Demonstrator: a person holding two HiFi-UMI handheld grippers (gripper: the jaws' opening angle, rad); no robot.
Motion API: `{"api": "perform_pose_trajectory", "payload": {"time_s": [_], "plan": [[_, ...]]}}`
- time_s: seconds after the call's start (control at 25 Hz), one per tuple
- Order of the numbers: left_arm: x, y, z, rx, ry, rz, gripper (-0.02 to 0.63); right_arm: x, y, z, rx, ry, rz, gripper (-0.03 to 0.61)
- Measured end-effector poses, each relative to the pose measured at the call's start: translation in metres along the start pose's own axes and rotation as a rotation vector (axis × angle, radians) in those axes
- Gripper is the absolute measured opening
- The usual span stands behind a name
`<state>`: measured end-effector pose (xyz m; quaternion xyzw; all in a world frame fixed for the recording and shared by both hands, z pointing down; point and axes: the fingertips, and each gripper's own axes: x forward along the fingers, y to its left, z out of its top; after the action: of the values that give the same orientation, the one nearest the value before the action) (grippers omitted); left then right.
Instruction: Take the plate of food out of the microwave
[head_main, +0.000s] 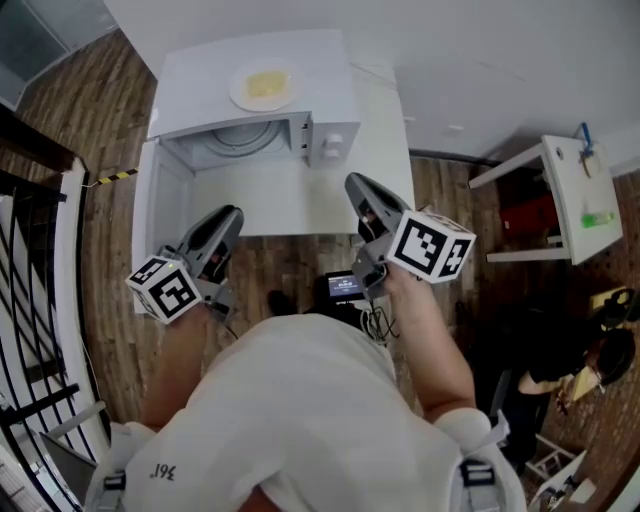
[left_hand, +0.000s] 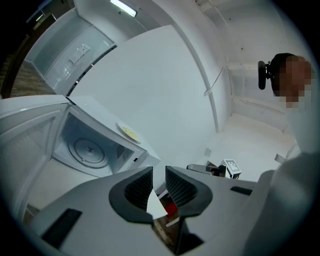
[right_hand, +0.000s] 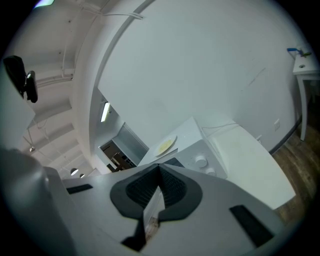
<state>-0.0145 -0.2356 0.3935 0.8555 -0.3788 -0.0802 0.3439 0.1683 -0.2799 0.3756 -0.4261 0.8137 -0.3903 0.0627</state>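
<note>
Grey ribbed jaws on left gripper (left_hand: 159, 172): slightly apart, nothing between them. Right gripper (right_hand: 159, 167): jaws together, holding nothing. Head view has both held near the person's body, well apart from the microwave (head_main: 320, 80). Plate of food (head_main: 264, 86) sits on top of the microwave, door (head_main: 146, 230) open. Left gripper view looks into the cavity, turntable (left_hand: 89, 150) visible; right gripper view only gets the top and knobs (right_hand: 200, 161).
</note>
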Motion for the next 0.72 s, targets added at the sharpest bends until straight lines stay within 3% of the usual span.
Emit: {"api": "perform_pose_trajectory", "payload": {"time_s": [0.24,0.72], "plan": [[0.001,0.003,-0.021,-0.013,0.023,-0.001,0.084,-0.002,-0.007,-0.020,0.005,0.034,-0.006,0.002],[-0.003,0.010,-0.025,-0.023,0.028,0.026,0.083,-0.009,-0.026,-0.038,0.016,0.063,-0.060,0.002]]}}
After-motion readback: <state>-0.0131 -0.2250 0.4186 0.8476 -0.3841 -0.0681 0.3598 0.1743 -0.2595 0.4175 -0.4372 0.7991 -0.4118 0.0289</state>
